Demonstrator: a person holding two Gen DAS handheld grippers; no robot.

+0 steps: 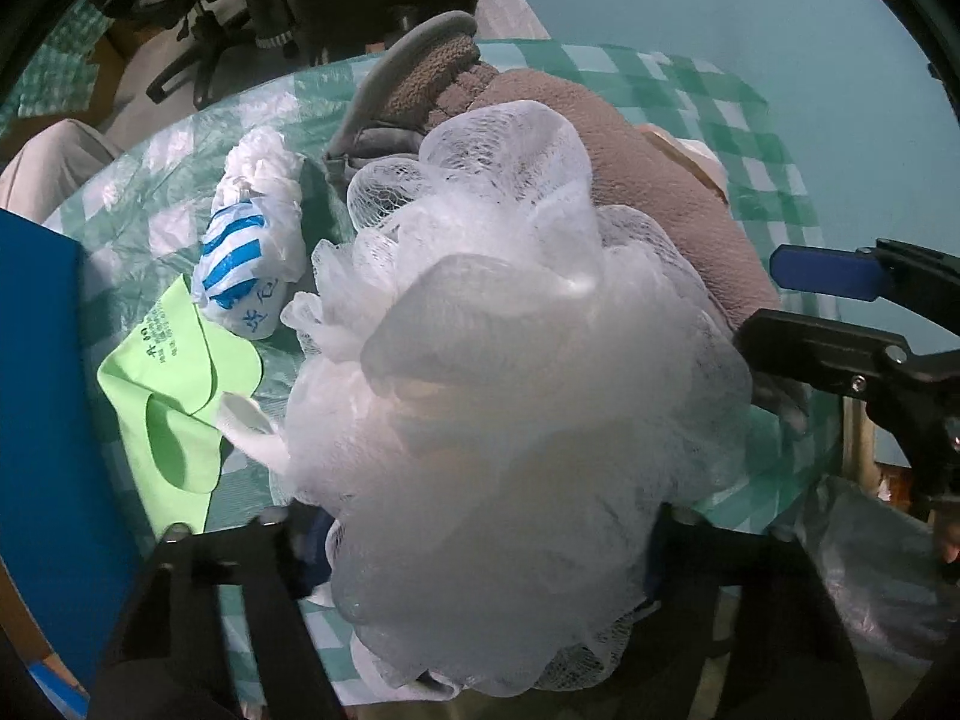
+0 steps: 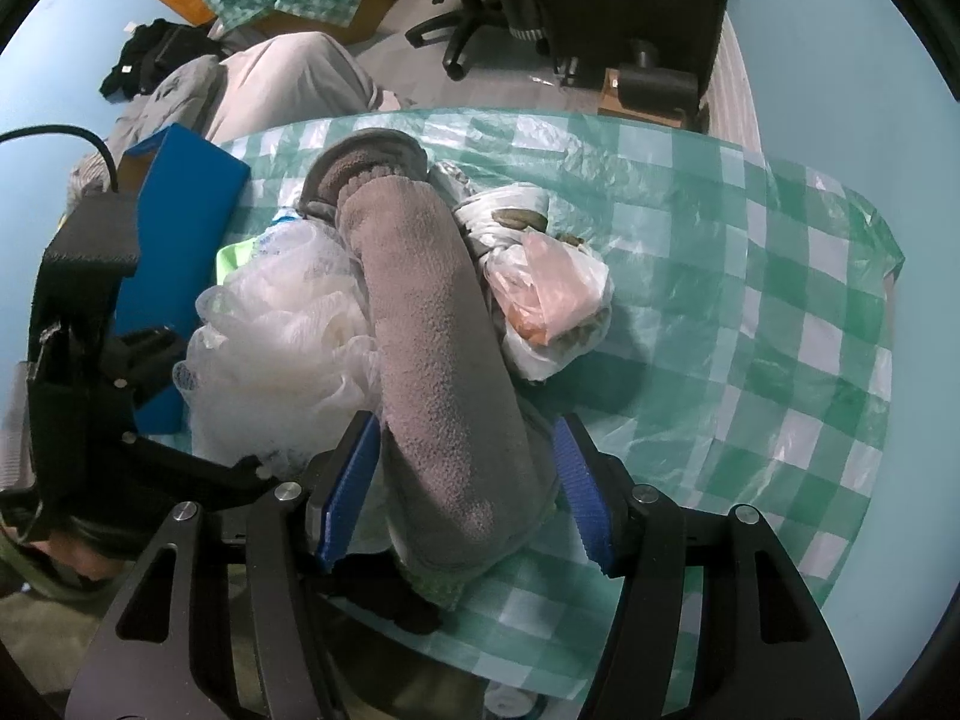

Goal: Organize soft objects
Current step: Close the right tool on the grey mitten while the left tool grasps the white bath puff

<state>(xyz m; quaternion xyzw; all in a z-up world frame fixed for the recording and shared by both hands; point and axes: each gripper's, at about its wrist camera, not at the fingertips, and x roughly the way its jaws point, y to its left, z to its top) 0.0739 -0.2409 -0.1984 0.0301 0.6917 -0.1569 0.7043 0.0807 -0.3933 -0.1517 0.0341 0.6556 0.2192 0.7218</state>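
A white mesh bath pouf [image 1: 510, 372] fills the left wrist view, and my left gripper [image 1: 480, 540] is shut on it; the pads are hidden under the mesh. The pouf [image 2: 282, 354] lies left of a grey fleece slipper [image 2: 444, 372] in the right wrist view. My right gripper [image 2: 468, 480] is open, its blue pads [image 2: 354, 486] on either side of the slipper's near end without pressing it. The slipper [image 1: 630, 180] lies behind the pouf. The left gripper's body [image 2: 90, 360] shows at the left, the right gripper's fingers [image 1: 840, 300] at the right.
A green-and-white checked plastic cloth [image 2: 750, 300] covers the table. On it lie a blue-striped white bag [image 1: 252, 252], a light green cloth [image 1: 174, 396], a blue box [image 2: 180, 240] and a knotted plastic bag [image 2: 552, 300]. An office chair [image 2: 600, 12] stands beyond the table.
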